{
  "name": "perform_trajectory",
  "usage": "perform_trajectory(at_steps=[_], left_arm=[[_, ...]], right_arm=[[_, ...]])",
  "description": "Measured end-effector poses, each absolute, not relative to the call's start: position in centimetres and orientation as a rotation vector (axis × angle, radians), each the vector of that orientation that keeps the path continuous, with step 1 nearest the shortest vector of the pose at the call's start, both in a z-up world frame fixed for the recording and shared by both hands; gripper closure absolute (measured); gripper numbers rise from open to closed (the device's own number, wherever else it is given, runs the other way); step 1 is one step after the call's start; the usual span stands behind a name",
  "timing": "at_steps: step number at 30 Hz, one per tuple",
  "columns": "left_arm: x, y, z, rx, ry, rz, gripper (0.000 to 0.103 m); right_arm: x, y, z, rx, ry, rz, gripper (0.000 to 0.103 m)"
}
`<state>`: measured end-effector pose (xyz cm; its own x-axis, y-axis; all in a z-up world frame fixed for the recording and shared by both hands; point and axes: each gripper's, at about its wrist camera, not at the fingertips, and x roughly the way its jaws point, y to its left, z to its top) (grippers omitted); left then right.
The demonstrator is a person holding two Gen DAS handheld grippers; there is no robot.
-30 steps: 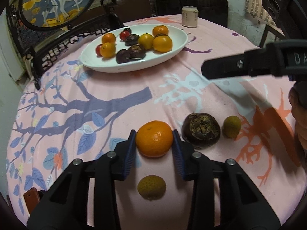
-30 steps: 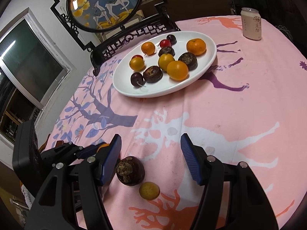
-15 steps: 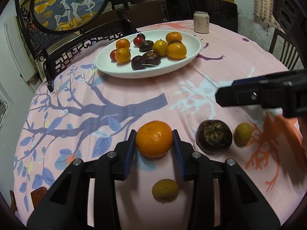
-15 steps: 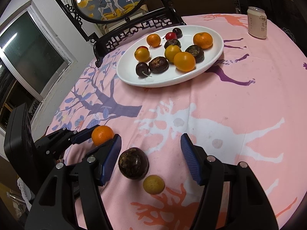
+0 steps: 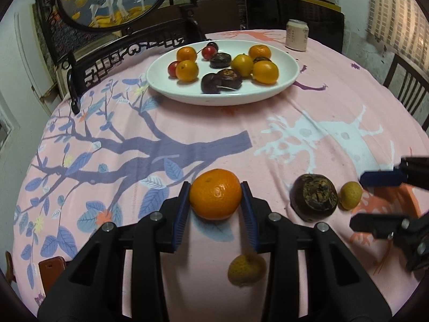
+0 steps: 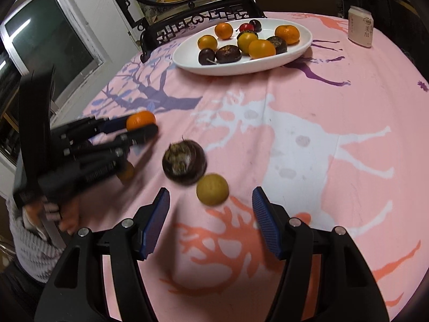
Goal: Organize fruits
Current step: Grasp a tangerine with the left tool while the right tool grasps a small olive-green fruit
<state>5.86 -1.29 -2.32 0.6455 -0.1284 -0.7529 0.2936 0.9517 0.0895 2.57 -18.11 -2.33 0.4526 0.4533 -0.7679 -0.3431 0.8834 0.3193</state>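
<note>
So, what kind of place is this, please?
Probably a home dining room: a round table under a pink printed tablecloth, a carved dark wooden chair pushed up to it, and a white plate of fruit beside a drink can.

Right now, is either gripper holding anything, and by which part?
Left gripper clamps the tangerine across its sides. Right gripper is open, holding nothing.

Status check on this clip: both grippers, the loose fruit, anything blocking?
Left gripper shut on the orange. Right gripper open, nearing the small yellow fruit, dark fruit right beside it. White plate ahead, path clear.
</note>
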Motion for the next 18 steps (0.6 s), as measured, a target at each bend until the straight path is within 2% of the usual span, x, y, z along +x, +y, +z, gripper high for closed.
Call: perform_trajectory(at_steps=[5,14,16,18], left_arm=[[6.3,-0.6,-2.4,0.175,0.854,-0.228,0.065],[6.1,-1.0,-2.3,0.184,0.854,-0.246,0.065],[6.2,-0.9,-2.4,0.179,0.860,-0.248,0.065],[6.3,-1.0,-2.6,0.179,0.872,-0.257,0.065]], right_arm=[[2.0,-17.1,-2.5,0.020,0.954,0.465,0.040],[2.2,-16.3,-2.7,-0.070,0.902,0.423,0.065],[2.1,-16.1,-2.7,-0.084,0.890,0.434,0.077],[2.0,-15.9,-2.7,-0.096,0.883,0.439,0.077]])
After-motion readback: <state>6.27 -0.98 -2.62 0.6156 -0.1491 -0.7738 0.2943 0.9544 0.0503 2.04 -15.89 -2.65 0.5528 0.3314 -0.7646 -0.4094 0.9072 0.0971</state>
